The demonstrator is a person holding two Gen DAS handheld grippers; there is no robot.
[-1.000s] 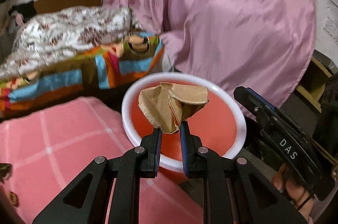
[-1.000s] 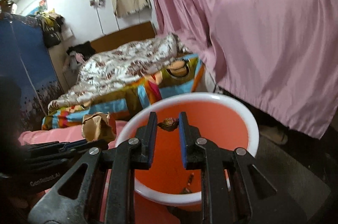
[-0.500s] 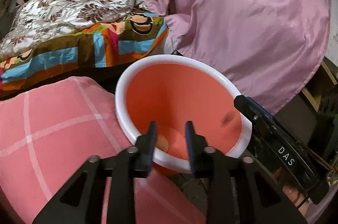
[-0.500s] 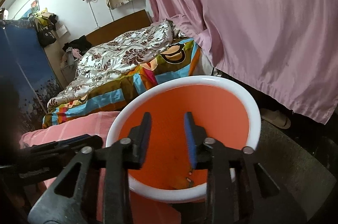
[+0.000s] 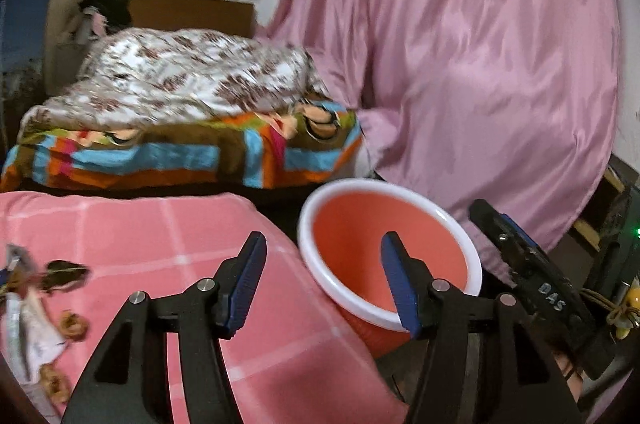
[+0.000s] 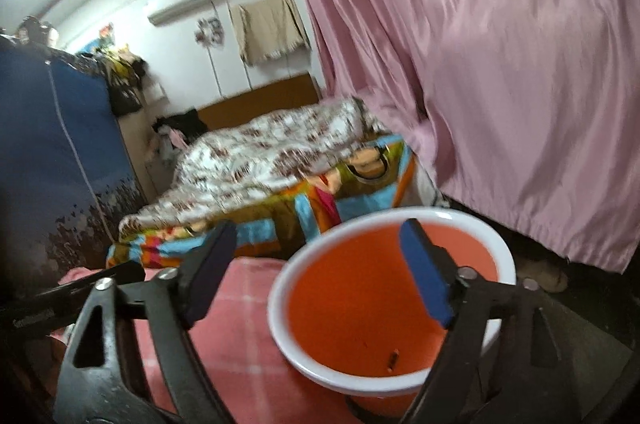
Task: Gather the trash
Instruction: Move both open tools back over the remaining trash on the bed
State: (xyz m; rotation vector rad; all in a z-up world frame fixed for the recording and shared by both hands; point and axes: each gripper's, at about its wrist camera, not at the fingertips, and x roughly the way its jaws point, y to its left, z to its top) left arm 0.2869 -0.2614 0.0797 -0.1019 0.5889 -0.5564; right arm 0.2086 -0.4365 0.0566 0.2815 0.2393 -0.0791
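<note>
An orange bucket with a white rim stands beside a pink checked cloth surface. My left gripper is open and empty, above the cloth's edge and the bucket's left rim. My right gripper is open and empty, above the bucket's near-left rim; its body also shows in the left wrist view. A small brown scrap lies inside the bucket. Loose trash, a dark wrapper and small brown scraps, lies on the cloth at the far left.
A bed with a striped multicoloured cover and a floral quilt stands behind. A pink curtain hangs on the right. A blue wardrobe stands at the left. Dark floor lies right of the bucket.
Both grippers let go of their trash over the bucket, opened wide and pulled back and leftward. The crumpled brown paper and the small scrap have left the jaws.
</note>
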